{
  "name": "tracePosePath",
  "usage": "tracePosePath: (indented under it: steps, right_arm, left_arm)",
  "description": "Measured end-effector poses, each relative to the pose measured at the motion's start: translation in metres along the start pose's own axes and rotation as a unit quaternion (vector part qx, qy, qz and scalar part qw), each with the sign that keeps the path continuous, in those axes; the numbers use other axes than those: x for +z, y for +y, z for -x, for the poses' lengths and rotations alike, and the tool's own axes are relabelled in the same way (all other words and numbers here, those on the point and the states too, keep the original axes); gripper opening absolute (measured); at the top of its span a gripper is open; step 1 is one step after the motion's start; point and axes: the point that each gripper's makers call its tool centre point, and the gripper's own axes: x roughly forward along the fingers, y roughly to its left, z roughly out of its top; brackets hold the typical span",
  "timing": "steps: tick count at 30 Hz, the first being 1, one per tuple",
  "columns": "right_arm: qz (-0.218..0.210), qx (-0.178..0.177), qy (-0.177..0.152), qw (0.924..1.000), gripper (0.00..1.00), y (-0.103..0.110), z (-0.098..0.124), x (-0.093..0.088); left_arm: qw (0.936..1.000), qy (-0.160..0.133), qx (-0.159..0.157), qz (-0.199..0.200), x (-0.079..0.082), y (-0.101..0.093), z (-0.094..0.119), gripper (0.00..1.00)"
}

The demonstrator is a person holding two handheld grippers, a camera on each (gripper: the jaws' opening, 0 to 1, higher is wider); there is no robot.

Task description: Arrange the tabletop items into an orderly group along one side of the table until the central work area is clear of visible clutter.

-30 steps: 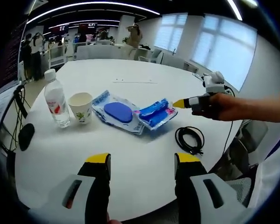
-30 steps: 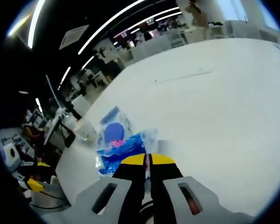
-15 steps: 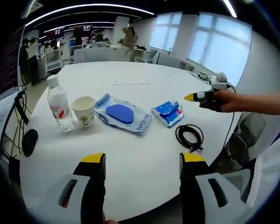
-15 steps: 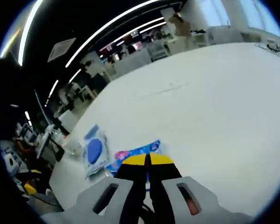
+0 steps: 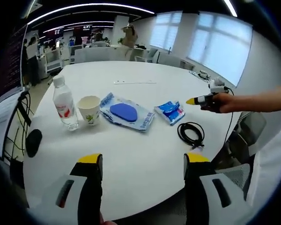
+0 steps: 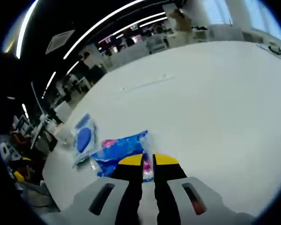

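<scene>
Left gripper: jaws spread wide apart, holding nothing, poised over the near edge of the table. Right gripper, held in a person's hand: yellow-tipped jaws parted by a narrow gap, near the table's right edge.

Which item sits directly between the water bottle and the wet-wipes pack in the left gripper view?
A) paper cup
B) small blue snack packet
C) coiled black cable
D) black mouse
A: the paper cup stands right of the water bottle and left of the wet-wipes pack; the coiled black cable and small blue packet lie further right.
</scene>
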Motion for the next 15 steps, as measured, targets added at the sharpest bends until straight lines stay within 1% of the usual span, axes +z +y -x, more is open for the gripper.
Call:
tracePosePath:
  steps: [3, 5, 8, 10, 13, 14, 15]
  right_arm:
    - [0.011, 0.011, 0.008, 0.9998, 0.12, 0.004, -0.010, -0.003]
    - [0.014, 0.012, 0.019, 0.9996, 0.13, 0.005, -0.017, -0.006]
    - [0.015, 0.014, 0.021, 0.9996, 0.12, 0.007, -0.025, -0.007]
    - [0.023, 0.013, 0.027, 0.9993, 0.10, 0.007, -0.030, -0.009]
    - [0.029, 0.011, 0.039, 0.9987, 0.10, 0.003, -0.038, -0.013]
    - [0.031, 0.008, 0.040, 0.9987, 0.07, 0.003, -0.039, -0.014]
    - [0.031, 0.005, 0.040, 0.9987, 0.02, 0.002, -0.039, -0.015]
  left_arm:
    - [1.0000, 0.001, 0.003, 0.001, -0.001, 0.001, 0.002, 0.71]
    - [1.0000, 0.002, 0.005, 0.003, -0.003, 0.002, 0.003, 0.71]
    - [0.9999, 0.003, 0.008, 0.008, -0.006, 0.003, 0.005, 0.71]
    - [0.9999, 0.004, 0.010, 0.010, -0.008, 0.002, 0.006, 0.71]
    - [0.9998, 0.004, 0.012, 0.015, -0.010, 0.002, 0.007, 0.71]
    - [0.9998, 0.004, 0.013, 0.017, -0.011, 0.001, 0.008, 0.71]
    - [0.9997, 0.004, 0.014, 0.018, -0.011, 0.001, 0.008, 0.70]
